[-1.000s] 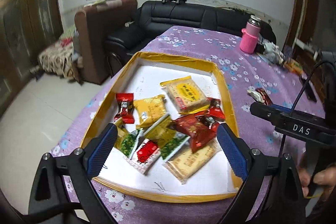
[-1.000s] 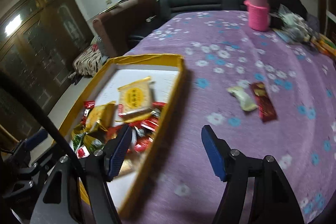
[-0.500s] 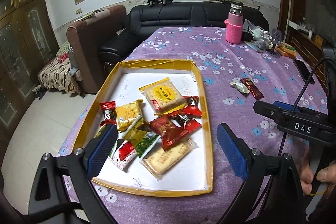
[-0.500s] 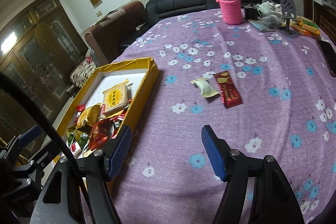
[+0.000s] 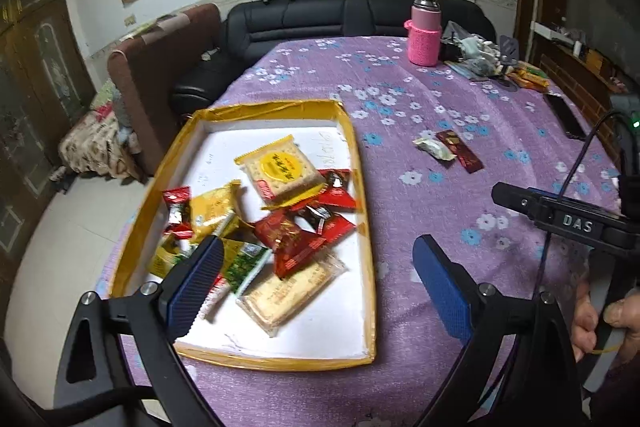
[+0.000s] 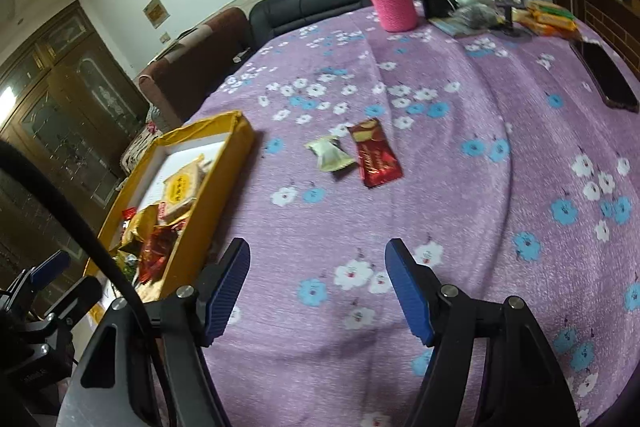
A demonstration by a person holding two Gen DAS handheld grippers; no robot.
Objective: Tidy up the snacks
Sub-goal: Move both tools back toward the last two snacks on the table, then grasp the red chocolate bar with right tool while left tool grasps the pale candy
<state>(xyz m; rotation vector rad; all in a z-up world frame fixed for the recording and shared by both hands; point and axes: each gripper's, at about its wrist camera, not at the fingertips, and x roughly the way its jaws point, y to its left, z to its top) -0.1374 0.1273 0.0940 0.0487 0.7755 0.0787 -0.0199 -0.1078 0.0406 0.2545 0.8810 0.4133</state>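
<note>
A yellow-rimmed tray (image 5: 362, 195) with a white floor holds several wrapped snacks, among them a yellow cracker pack (image 5: 280, 167). The tray also shows in the right wrist view (image 6: 224, 171). Two loose snacks lie on the purple cloth to its right: a pale green wrapped one (image 5: 434, 149) (image 6: 330, 157) and a dark red bar (image 5: 460, 155) (image 6: 374, 157). My left gripper (image 5: 316, 281) is open and empty above the tray's near right part. My right gripper (image 6: 318, 287) is open and empty over bare cloth, short of the two loose snacks.
A pink-sleeved flask (image 6: 390, 1) stands at the table's far side with clutter and packets (image 6: 548, 15) beside it. A black phone (image 6: 606, 75) lies at the right edge. A black sofa (image 5: 340, 19) and a brown chair (image 5: 160, 79) stand beyond the table.
Both grippers have swung to the right. The tray has slid toward the left of each view and the two loose snacks have come nearer the middle. Both stay open.
</note>
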